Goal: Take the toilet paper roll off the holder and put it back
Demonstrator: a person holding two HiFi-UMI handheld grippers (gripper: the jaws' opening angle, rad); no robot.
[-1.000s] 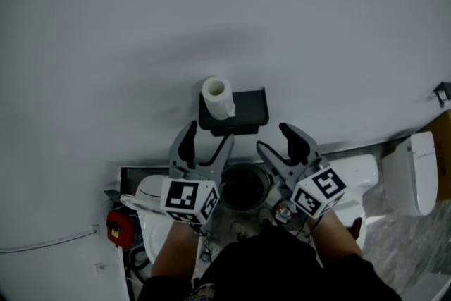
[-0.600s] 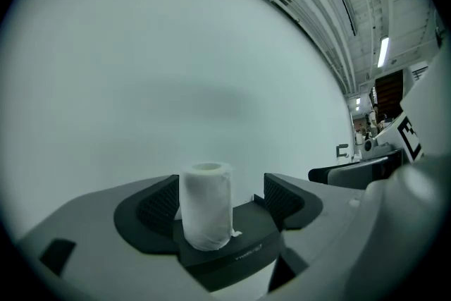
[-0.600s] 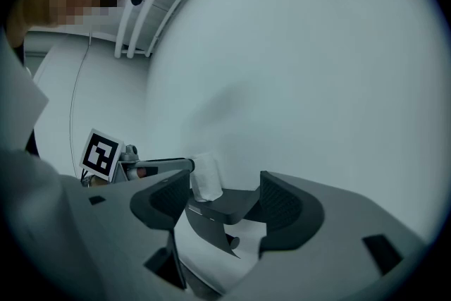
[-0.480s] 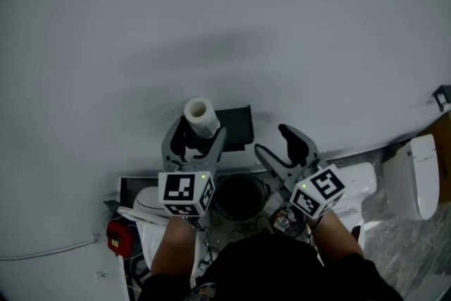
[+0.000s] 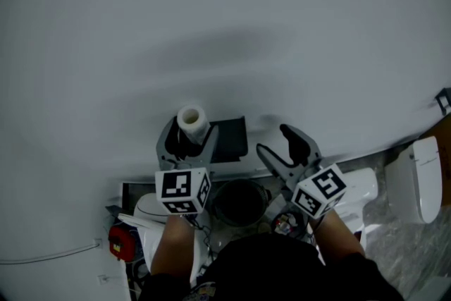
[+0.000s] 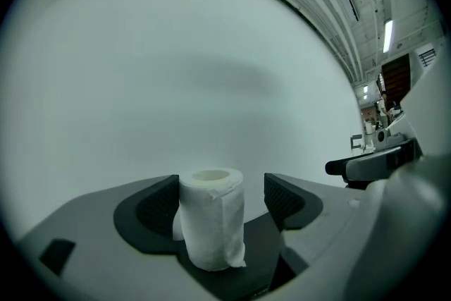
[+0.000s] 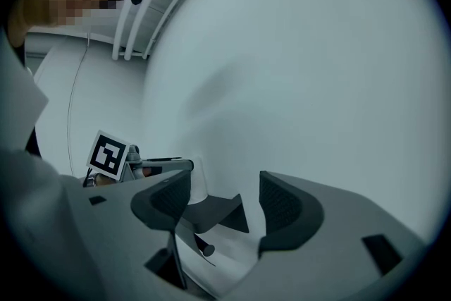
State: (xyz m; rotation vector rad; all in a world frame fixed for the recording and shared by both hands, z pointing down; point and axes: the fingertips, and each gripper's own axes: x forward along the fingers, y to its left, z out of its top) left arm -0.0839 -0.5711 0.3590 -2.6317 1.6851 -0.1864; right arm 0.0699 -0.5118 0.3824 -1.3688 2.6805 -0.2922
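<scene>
1. Our left gripper (image 6: 220, 188) has just been opening its fingers; they're wide apart round the toilet paper roll (image 6: 211, 222), not pressing it.
2. The roll stands upright on the holder (image 6: 259, 256).
3. The right gripper (image 7: 224, 188) is open and empty.
4. This could be a grab coming, or the roll just put back.

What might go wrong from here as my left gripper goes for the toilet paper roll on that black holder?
1. The left gripper has its jaws, which have just been opening, either side of the toilet paper roll, but off-centre; closing may shove the roll sideways.
2. The roll stands upright at one end of the holder, so a nudge could tip it off.
3. Its loose sheet end might unwind when lifted.
</scene>
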